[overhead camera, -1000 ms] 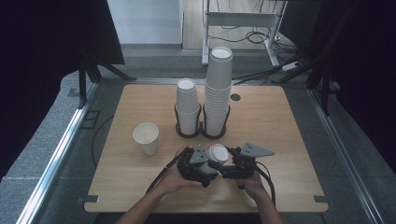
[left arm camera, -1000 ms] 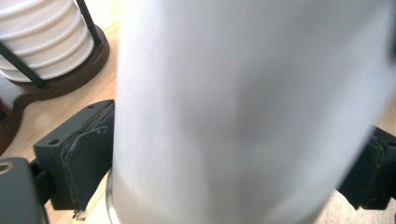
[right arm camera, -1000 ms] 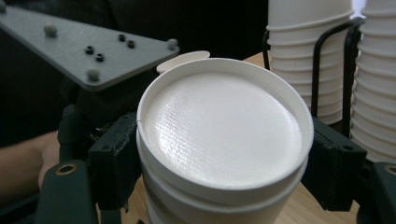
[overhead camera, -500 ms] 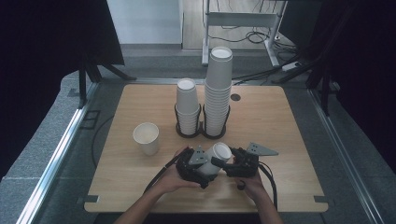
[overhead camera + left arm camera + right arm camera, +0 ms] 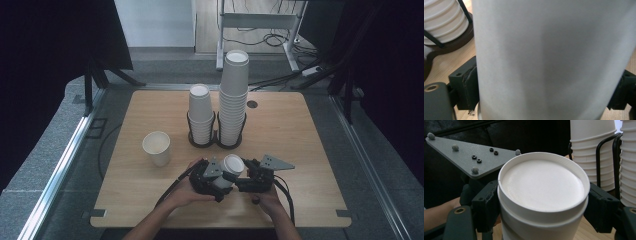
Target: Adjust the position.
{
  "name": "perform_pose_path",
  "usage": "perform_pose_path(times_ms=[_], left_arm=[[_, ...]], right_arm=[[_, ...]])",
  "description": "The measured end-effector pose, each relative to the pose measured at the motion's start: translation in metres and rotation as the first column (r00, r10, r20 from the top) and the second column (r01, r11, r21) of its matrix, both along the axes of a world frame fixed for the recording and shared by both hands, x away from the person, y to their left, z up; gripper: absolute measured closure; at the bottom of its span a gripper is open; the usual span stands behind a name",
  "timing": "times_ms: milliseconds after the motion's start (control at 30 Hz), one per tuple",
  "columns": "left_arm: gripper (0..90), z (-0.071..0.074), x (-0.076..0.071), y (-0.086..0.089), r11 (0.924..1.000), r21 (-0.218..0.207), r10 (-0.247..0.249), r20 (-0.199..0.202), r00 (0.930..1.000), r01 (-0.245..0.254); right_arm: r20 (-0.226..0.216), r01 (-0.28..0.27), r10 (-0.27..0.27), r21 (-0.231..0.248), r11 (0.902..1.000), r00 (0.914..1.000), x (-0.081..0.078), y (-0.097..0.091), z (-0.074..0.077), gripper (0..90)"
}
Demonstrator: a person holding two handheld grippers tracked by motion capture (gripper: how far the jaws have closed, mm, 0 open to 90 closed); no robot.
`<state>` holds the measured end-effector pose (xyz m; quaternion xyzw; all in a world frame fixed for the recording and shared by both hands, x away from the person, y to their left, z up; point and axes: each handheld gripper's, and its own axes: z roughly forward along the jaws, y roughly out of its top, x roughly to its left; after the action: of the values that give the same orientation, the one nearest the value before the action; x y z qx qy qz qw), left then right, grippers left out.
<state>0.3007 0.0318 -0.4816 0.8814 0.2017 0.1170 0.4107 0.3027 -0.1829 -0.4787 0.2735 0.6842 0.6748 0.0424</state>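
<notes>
A white paper cup (image 5: 233, 165) is held bottom-up and tilted between both grippers near the table's front edge. My left gripper (image 5: 216, 179) comes from the left. Its jaws have just been closing, and its pads (image 5: 471, 85) press on the cup wall (image 5: 549, 50). My right gripper (image 5: 542, 206) is shut on the cup (image 5: 541, 185) just under its base, and a second nested cup wall shows beneath. From above, the right gripper (image 5: 250, 179) sits right of the cup. The left gripper's grey plate (image 5: 471, 157) shows behind the cup.
One upright empty cup (image 5: 156, 147) stands at the left of the wooden table (image 5: 310, 140). A short cup stack (image 5: 201, 112) and a tall cup stack (image 5: 234, 95) sit in black wire holders at mid-table, just beyond the grippers. A small hole (image 5: 252, 104) lies behind them.
Both hands stay at the front of the table with the cup between them. The cup's tilt shifts only slightly.
</notes>
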Motion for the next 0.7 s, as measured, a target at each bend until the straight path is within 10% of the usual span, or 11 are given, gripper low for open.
perform_pose_path(times_ms=[433,700], left_arm=[[12.3,-0.0007,0.0009,0.0019,0.9988,0.044,-0.023,0.023,0.9995,0.022],[8.6,-0.0020,0.0029,0.0010,0.9999,0.002,-0.012,-0.028,0.9995,0.012]], right_arm=[[-0.008,-0.009,0.008,-0.028,0.9996,0.9999,0.0006,0.0010,-0.0008,22.6],[-0.005,0.003,-0.003,-0.014,0.9999,1.0000,-0.0005,0.0027,-0.0010,23.5]])
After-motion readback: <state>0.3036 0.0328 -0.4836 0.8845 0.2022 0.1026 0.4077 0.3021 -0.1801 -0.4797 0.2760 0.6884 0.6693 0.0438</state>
